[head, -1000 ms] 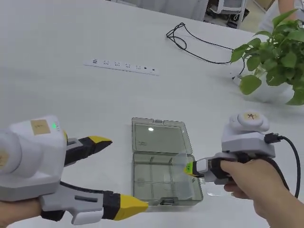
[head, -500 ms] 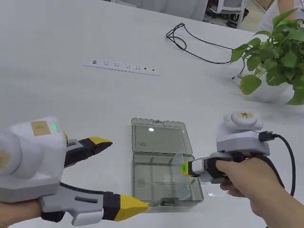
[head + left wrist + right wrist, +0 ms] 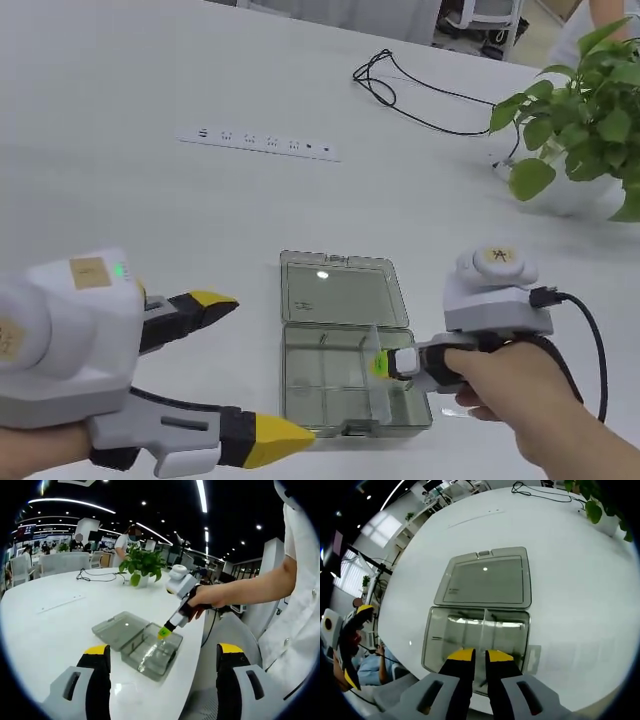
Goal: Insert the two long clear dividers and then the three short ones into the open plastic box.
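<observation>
Both hover: left tongs (image 3: 262,368) gape empty beside box (image 3: 340,293), right tongs (image 3: 380,366) pinch upright divider (image 3: 380,400).

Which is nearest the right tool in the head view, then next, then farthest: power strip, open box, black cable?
1. Box, directly under the right tool and its divider.
2. Power strip, farther back, left.
3. Black cable, far back.

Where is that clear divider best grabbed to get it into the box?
Pinch its upper edge across the flat faces, coming from above. The divider is a thin upright sheet whose lower edge must enter the box, so leave that edge free. The right claw holds it so.
</observation>
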### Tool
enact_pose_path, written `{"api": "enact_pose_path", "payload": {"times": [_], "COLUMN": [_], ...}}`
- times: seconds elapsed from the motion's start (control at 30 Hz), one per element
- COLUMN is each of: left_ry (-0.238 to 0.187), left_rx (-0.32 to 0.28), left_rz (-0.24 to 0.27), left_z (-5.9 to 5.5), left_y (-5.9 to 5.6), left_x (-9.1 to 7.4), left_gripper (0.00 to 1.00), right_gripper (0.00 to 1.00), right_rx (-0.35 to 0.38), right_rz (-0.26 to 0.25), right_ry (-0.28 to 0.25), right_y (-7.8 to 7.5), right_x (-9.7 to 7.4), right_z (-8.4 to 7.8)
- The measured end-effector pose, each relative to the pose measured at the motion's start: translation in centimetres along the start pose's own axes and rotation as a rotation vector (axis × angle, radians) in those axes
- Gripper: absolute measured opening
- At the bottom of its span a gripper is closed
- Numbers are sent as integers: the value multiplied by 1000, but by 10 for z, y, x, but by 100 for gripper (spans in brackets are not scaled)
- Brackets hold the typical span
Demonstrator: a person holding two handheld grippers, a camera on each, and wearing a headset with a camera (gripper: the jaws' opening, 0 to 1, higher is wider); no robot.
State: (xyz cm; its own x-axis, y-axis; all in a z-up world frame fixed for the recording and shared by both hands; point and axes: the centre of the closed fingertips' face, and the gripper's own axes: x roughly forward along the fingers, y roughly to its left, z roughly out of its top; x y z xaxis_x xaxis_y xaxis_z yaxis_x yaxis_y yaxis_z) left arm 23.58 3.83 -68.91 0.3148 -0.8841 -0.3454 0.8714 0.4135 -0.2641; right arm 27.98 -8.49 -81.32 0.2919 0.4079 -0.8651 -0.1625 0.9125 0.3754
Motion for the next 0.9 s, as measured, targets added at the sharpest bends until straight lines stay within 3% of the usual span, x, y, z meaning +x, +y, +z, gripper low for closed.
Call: {"api": "enact_pose_path", "payload": {"times": [0.47,0.9], "left_ry": [0,5], "left_rx": [-3,-3], "left_rz": [21,50], "left_z": [2,1], "left_y": [0,-11], "left_x": [-3,-11], "left_gripper": [89,88], "right_gripper": [12,21], "right_rx": [-46,-95], "right_rz": [24,68], "right_ry": [-35,-124], "right_y": [0,6], "right_x": [-1,-24], "right_z": [-2,5]}}
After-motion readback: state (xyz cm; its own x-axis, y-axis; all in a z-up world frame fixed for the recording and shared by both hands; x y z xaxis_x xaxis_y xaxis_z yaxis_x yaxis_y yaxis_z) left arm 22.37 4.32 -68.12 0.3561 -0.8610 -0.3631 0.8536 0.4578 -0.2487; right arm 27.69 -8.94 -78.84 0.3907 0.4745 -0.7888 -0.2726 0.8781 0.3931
